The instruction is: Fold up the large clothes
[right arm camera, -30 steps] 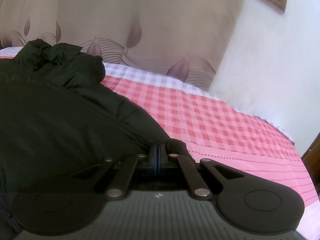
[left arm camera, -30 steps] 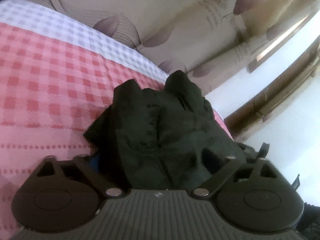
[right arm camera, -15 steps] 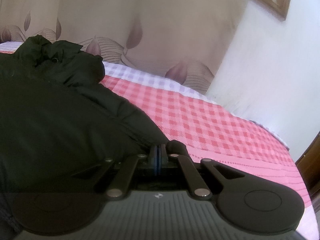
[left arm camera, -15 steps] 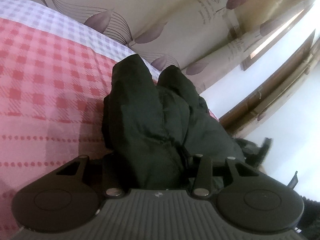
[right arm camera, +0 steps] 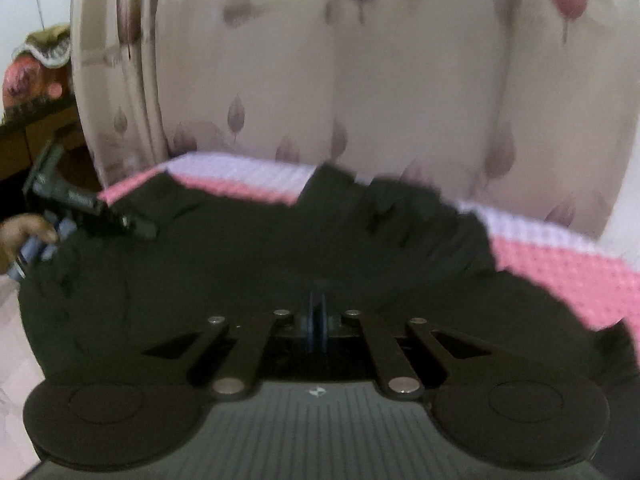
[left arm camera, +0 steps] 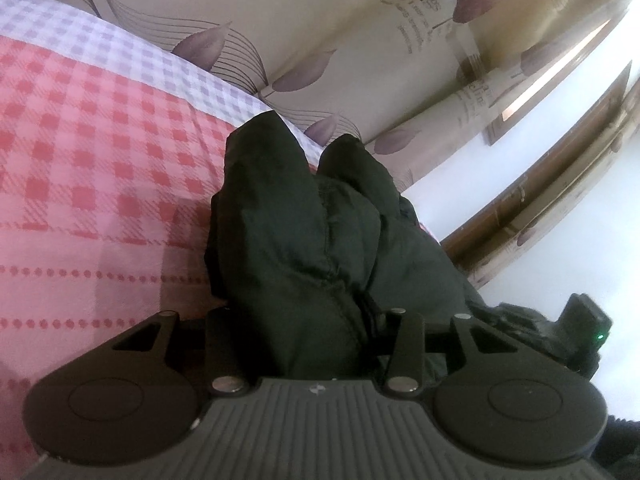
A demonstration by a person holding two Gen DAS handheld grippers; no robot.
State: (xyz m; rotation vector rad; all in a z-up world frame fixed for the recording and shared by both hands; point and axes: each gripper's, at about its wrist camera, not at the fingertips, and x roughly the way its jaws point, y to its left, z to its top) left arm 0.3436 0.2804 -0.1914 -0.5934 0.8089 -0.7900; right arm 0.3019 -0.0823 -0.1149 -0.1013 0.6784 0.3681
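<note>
A large black padded garment [left arm camera: 320,240] lies bunched on a bed with a red and white checked sheet [left arm camera: 100,140]. My left gripper [left arm camera: 312,320] is shut on a thick fold of the black garment; cloth hides its fingertips. In the right wrist view the garment [right arm camera: 260,264] spreads wide across the bed. My right gripper [right arm camera: 316,316] is shut, its blue pads pressed together at the garment's near edge; whether cloth sits between them I cannot tell. The other gripper [right arm camera: 80,204] and a hand show at the left of that view. The right wrist view is blurred.
A beige curtain with purple leaf prints [left arm camera: 320,20] hangs behind the bed, also in the right wrist view [right arm camera: 360,80]. A white wall and wooden frame [left arm camera: 560,160] stand at the right. A wooden shelf with a covered object [right arm camera: 36,80] is at far left.
My left gripper has closed on the garment fold. My right gripper has swung left, now facing the curtain and the spread garment instead of the bed's right side.
</note>
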